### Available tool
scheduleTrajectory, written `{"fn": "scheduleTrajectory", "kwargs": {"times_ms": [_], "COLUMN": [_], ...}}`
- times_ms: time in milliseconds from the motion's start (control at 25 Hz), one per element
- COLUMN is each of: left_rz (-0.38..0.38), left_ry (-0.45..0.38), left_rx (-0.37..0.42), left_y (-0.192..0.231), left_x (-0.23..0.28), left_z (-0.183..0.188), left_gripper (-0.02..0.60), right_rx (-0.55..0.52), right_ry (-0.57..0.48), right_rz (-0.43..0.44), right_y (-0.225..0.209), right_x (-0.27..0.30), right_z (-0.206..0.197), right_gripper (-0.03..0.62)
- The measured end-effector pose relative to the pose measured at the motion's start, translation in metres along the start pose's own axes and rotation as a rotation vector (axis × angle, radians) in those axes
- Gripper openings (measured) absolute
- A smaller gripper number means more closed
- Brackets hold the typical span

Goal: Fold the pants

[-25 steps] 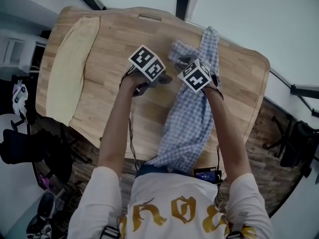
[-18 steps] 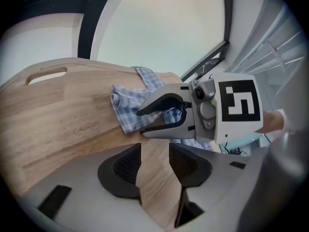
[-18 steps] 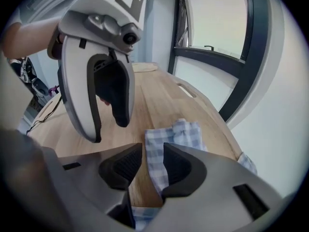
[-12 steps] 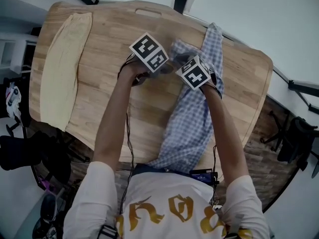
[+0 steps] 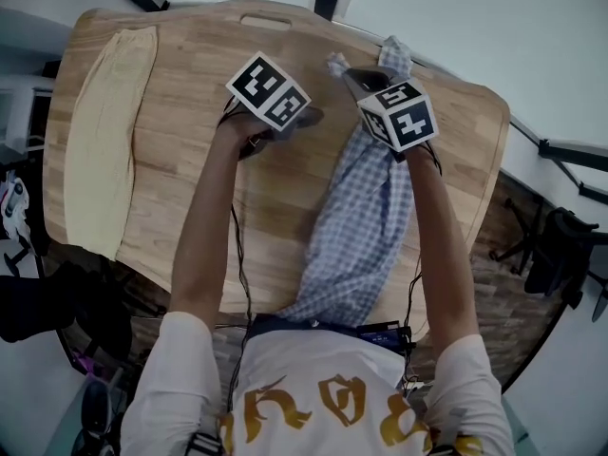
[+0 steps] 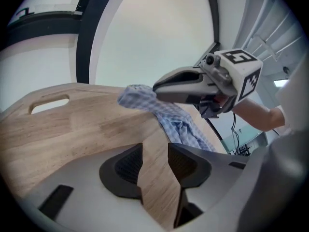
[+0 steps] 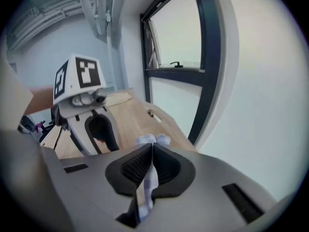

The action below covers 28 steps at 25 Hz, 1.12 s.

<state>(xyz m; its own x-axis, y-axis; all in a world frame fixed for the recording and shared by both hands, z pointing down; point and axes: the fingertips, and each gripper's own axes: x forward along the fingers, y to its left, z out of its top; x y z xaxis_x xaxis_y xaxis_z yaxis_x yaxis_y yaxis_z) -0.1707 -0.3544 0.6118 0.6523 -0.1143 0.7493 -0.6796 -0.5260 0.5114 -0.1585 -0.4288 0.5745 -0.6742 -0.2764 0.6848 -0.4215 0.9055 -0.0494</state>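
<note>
Two grippers work over one broad table (image 5: 190,188), the largest thing before us: pale wooden planks with a fine lengthwise grain, rounded corners and a smooth matte top. Across its right part lie the pants (image 5: 366,226), thin woven cloth in a small blue-and-white check. They are bunched into a long, narrow, rumpled band that runs from the near edge by our body to the far edge. Along the table's left side rests a yellow cloth (image 5: 100,131), soft and flat, laid as a long strip with nearly straight sides, well apart from the pants.

We hold the right gripper (image 5: 353,77), a smooth grey moulded shell, clenched on the far end of the pants. Its jaws have just been closing, and its ribbed black pads (image 7: 137,166) meet with a fold of the checked cloth squeezed between them, a small tuft poking out past the tips. That end is raised off the wood.

Our left gripper (image 5: 306,118) sits just left of the pants over bare planks. Its jaws have just been closing a little, yet they stand apart and grasp nothing; only wood grain shows between its ribbed pads (image 6: 129,164).

Each gripper carries a white marker cube (image 5: 267,90) printed with black squares. Smallest is an oblong slot (image 5: 264,22) with rounded ends, cut through the table's far edge.
</note>
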Motion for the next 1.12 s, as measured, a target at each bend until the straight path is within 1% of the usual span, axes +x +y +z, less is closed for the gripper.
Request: {"fn": "scheduleTrajectory", "kwargs": {"times_ms": [120, 200, 280, 360, 440, 480, 520, 600, 680, 760, 880, 960, 1000, 1080, 1120], "left_rz": [0.017, 0.028, 0.035, 0.034, 0.031, 0.032, 0.033, 0.032, 0.034, 0.04, 0.075, 0.086, 0.081, 0.068, 0.065], "left_ry": [-0.039, -0.042, -0.033, -0.034, -0.04, -0.04, -0.04, -0.044, -0.05, -0.053, -0.078, -0.097, -0.099, -0.089, -0.081], "left_rx": [0.019, 0.035, 0.054, 0.066, 0.066, 0.064, 0.061, 0.053, 0.053, 0.064, 0.079, 0.077, 0.075, 0.08, 0.09], "left_y": [0.0, 0.001, 0.002, 0.002, 0.005, 0.007, 0.01, 0.014, 0.016, 0.017, 0.025, 0.029, 0.029, 0.027, 0.025], "left_x": [0.001, 0.004, 0.008, 0.011, 0.014, 0.016, 0.017, 0.02, 0.021, 0.02, 0.018, 0.021, 0.024, 0.031, 0.035], "left_z": [0.017, 0.025, 0.03, 0.035, 0.038, 0.038, 0.038, 0.039, 0.041, 0.045, 0.057, 0.068, 0.073, 0.082, 0.087], "left_gripper": [0.172, 0.167, 0.167, 0.167, 0.167, 0.167, 0.167, 0.167, 0.167, 0.167, 0.167, 0.169, 0.18, 0.239, 0.252], "right_rx": [0.045, 0.071, 0.107, 0.138, 0.13, 0.121, 0.12, 0.156, 0.209, 0.24, 0.29, 0.343, 0.365, 0.391, 0.404], "right_ry": [-0.072, -0.104, -0.145, -0.207, -0.249, -0.254, -0.25, -0.233, -0.211, -0.188, -0.165, -0.139, -0.124, -0.105, -0.106], "right_rz": [-0.05, -0.074, -0.077, -0.069, -0.082, -0.097, -0.111, -0.13, -0.145, -0.157, -0.176, -0.211, -0.243, -0.312, -0.33], "right_y": [-0.032, -0.052, -0.065, -0.072, -0.078, -0.083, -0.09, -0.109, -0.131, -0.15, -0.178, -0.194, -0.2, -0.209, -0.211], "right_x": [-0.025, -0.036, -0.046, -0.059, -0.07, -0.072, -0.072, -0.066, -0.059, -0.057, -0.055, -0.052, -0.051, -0.053, -0.053], "right_z": [0.03, 0.043, 0.057, 0.076, 0.091, 0.092, 0.089, 0.074, 0.053, 0.03, -0.004, -0.03, -0.042, -0.058, -0.063], "right_gripper": [0.031, 0.031, 0.031, 0.031, 0.031, 0.031, 0.031, 0.031, 0.031, 0.031, 0.031, 0.032, 0.032, 0.037, 0.061]}}
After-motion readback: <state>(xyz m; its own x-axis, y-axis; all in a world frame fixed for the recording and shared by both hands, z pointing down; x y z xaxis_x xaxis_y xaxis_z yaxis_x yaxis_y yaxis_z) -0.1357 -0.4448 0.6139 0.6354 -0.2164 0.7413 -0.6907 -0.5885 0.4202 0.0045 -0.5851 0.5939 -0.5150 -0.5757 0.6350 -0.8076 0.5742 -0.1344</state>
